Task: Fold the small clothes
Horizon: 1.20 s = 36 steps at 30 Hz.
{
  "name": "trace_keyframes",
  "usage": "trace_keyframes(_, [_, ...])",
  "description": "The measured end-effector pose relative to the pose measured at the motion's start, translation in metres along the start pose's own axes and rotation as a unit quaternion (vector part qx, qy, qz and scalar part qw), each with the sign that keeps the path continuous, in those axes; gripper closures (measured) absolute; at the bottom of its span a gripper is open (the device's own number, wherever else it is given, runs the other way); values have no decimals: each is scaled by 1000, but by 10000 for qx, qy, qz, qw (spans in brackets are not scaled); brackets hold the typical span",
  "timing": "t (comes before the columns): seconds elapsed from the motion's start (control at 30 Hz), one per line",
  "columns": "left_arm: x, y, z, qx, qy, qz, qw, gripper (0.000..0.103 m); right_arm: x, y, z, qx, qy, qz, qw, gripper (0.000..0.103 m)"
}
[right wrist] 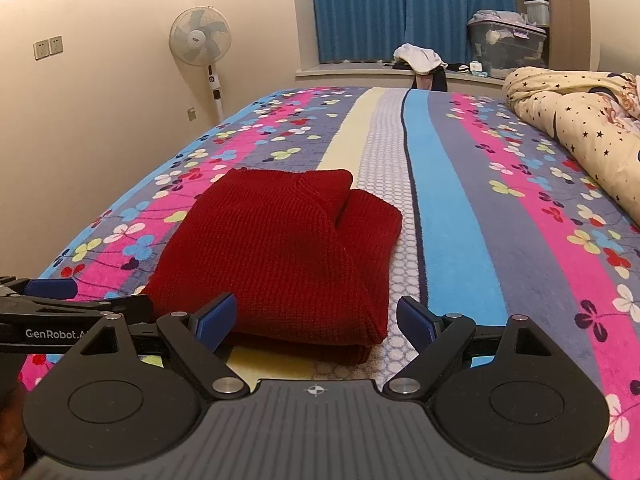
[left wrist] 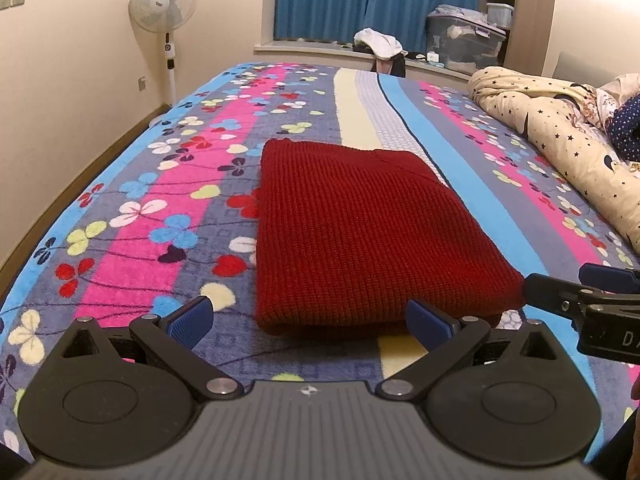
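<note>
Garment: a dark red, chunky rib-knit sweater (left wrist: 360, 236) lies folded into a thick rectangular bundle on the flower-patterned fleece blanket (left wrist: 132, 216), straight ahead of both claws, its near folded edge just in front of the fingertips.

Left gripper (left wrist: 310, 322): jaws spread wide and empty; the near left corner of the bundle sits between the blue pads, touching neither as far as I can tell.

Right gripper (right wrist: 318, 320): also wide open and holding nothing; the bundle's near right corner lies between its pads, the left pad just beside or against the knit.

Layers: in the right wrist view a folded-in sleeve or flap overlaps on top towards the far end, and two stacked layers show at the near corner.

Handling: likely soft, bulky and springy, moderately light, not slippery on fleece; layers may slide apart or spring open.

Where to grip: probably at the near corners, pinching the whole stack of layers through the folded edge, not the top layer alone.

Progress: folding looks nearly finished.

Surroundings: a star-print cream quilt (right wrist: 576, 120) lies far right, well apart.
</note>
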State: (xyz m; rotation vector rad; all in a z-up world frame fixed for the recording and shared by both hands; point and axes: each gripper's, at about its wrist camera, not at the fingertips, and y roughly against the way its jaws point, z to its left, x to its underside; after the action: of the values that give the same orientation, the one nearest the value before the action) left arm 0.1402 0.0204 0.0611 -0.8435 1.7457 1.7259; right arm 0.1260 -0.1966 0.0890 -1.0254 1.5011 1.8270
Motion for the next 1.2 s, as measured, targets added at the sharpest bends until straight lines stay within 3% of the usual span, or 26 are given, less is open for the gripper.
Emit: trace_keyframes(1.2, [1, 1, 3, 36, 35, 23, 10000, 0, 0, 0, 1, -122, -100, 12, 9999, 15])
